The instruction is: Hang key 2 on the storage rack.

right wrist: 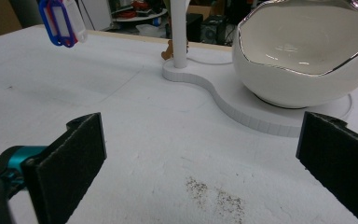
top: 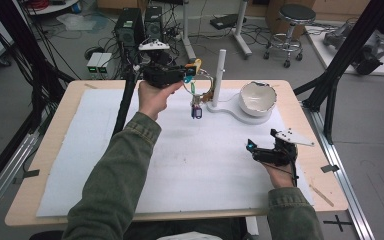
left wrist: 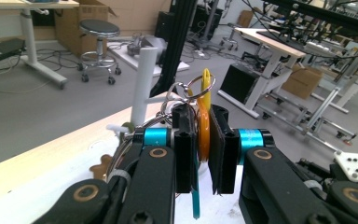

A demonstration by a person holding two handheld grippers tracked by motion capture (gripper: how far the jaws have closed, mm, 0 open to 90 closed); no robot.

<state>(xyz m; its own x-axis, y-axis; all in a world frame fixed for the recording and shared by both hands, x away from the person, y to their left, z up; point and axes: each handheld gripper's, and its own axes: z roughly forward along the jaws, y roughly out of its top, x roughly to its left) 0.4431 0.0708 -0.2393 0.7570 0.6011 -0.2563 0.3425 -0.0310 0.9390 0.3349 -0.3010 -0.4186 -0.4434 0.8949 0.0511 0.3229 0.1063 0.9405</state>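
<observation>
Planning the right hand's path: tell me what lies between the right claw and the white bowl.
Nothing: bare white mat between the right claw and the white bowl, per the right gripper view.

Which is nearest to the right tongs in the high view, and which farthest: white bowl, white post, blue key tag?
1. White bowl, just beyond the right tongs.
2. White post, farther back, left of the bowl.
3. Blue key tag, hanging left of the post; close to call with it.

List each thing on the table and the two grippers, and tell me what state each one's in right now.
left gripper: shut on the orange tag, held up beside the post.
orange tag: upright, pinched between the jaws.
key bunch: hanging in the air, blue tags lowest.
white post: upright on its base.
white bowl: upright, empty, on the base.
right gripper: open, empty, low over the table.
</observation>
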